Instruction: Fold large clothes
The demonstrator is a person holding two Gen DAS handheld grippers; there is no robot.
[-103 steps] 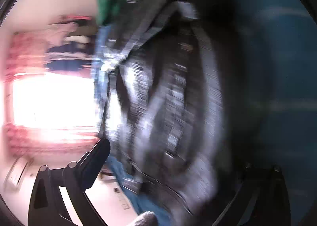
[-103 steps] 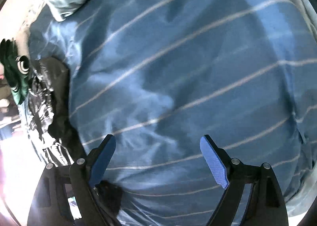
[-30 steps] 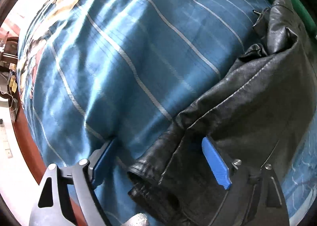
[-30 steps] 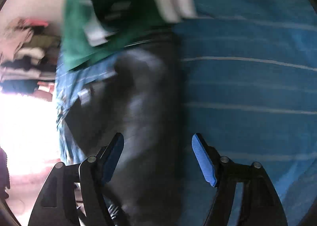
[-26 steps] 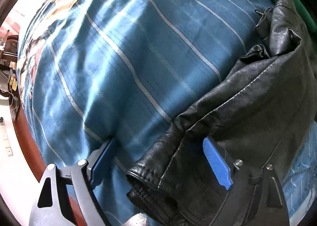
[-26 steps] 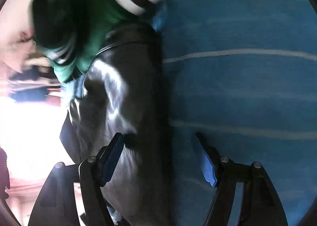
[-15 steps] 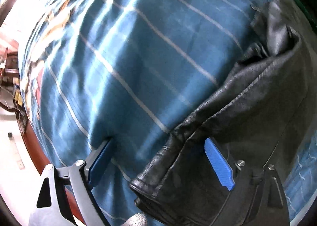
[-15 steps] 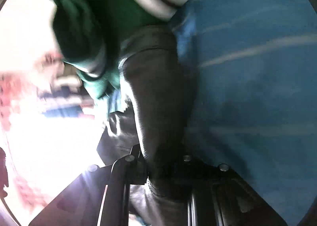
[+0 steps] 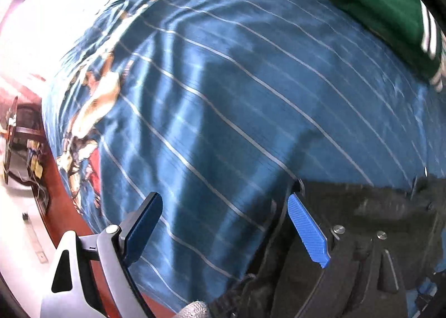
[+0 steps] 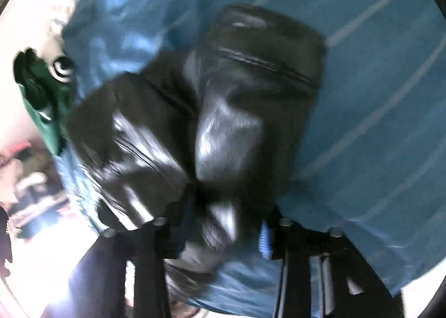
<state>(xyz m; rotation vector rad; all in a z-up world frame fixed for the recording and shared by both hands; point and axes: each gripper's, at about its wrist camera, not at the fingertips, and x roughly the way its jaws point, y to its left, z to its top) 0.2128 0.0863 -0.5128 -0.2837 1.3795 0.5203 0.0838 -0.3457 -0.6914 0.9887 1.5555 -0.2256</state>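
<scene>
A black leather jacket (image 10: 223, 111) lies bunched on a blue striped bedspread (image 10: 376, 95). My right gripper (image 10: 223, 223) is shut on a fold of the jacket and holds it up off the bed; the view is blurred. In the left wrist view the jacket (image 9: 362, 212) shows at the lower right, under and behind my right finger. My left gripper (image 9: 223, 223) is open and empty above the bedspread (image 9: 223, 81), its left finger off the jacket.
A green garment with white stripes (image 9: 384, 8) lies at the far right of the bed, also in the right wrist view (image 10: 47, 95). The bed's red-brown edge (image 9: 64, 220) and the floor lie to the left. A bright window glares at the lower left.
My right gripper closed on the jacket and lifted it. My left gripper swung left off the jacket sleeve, so the jacket now sits at its lower right.
</scene>
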